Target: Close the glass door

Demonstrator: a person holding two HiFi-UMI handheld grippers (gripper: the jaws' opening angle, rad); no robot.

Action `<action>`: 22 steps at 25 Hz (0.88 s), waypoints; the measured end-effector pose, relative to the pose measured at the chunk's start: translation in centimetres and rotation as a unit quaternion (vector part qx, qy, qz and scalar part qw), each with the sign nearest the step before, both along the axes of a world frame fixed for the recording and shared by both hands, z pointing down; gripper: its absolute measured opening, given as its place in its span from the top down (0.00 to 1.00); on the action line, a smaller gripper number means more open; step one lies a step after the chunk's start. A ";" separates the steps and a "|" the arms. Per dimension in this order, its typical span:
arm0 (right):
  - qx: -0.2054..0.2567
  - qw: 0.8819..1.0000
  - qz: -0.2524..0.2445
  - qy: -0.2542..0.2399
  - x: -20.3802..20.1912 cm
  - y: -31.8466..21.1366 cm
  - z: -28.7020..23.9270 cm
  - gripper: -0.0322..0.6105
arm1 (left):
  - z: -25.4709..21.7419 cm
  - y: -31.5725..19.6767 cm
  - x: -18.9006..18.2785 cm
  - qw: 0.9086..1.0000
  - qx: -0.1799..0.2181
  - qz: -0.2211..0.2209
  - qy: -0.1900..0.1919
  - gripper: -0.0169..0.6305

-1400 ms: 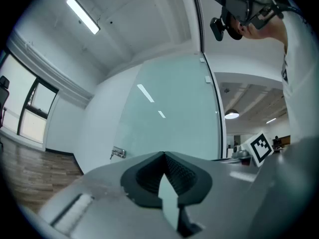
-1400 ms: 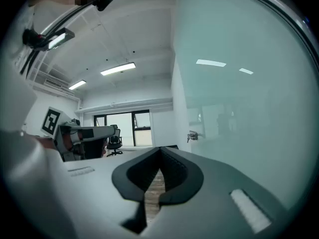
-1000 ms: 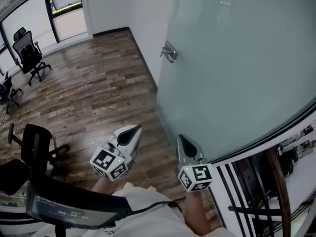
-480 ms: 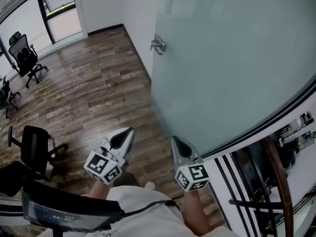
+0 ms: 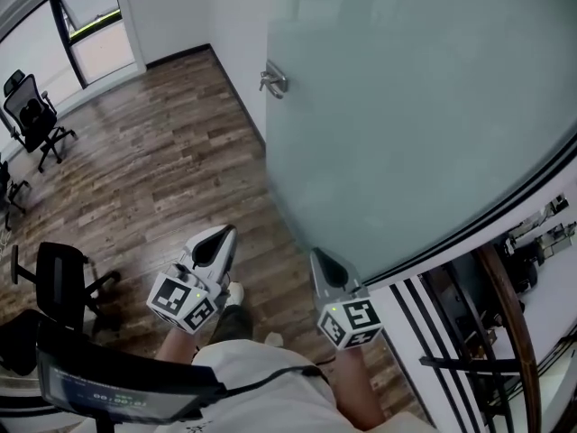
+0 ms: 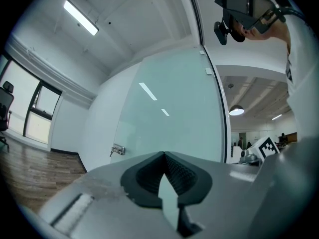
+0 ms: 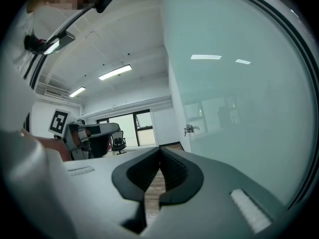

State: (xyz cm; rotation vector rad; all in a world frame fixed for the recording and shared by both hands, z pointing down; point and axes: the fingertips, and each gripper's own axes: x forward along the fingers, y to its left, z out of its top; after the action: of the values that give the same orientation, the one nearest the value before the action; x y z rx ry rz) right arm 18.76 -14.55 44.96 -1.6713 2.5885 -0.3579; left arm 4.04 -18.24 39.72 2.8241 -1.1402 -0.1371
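Wood-plank floor [image 5: 153, 179] fills the left half. A black office chair [image 5: 36, 115] stands upper left, and a second chair [image 5: 59, 282] lower left.

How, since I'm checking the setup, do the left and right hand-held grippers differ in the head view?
The grey left hand-held gripper slants rightward over the brown wooden floor, apart from the frosted glass door. The grey right hand-held gripper leans slightly left, its tip by the door's lower edge. Both are shut and empty.
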 end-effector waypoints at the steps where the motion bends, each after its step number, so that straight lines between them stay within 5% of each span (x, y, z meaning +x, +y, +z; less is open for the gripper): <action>1: 0.001 1.000 0.001 0.002 -0.1 -0.5 -0.1 0.94 | 0.0 -0.7 -0.1 1.000 0.000 0.001 0.002 0.97; 13: 0.002 0.999 0.045 0.029 -1.3 -10.1 -2.1 0.94 | -1.0 -11.4 0.8 0.997 0.010 0.070 0.014 0.97; 22: 0.002 0.998 0.050 0.038 -5.0 -18.7 -2.7 0.94 | -1.5 -19.8 -1.8 0.996 0.011 0.093 0.012 0.97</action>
State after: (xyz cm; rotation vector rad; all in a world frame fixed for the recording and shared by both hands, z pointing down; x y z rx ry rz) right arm 13.73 -33.21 42.25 -1.8394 2.5429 -0.2912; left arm 2.28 -38.05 38.20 2.9202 -0.8716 -0.1693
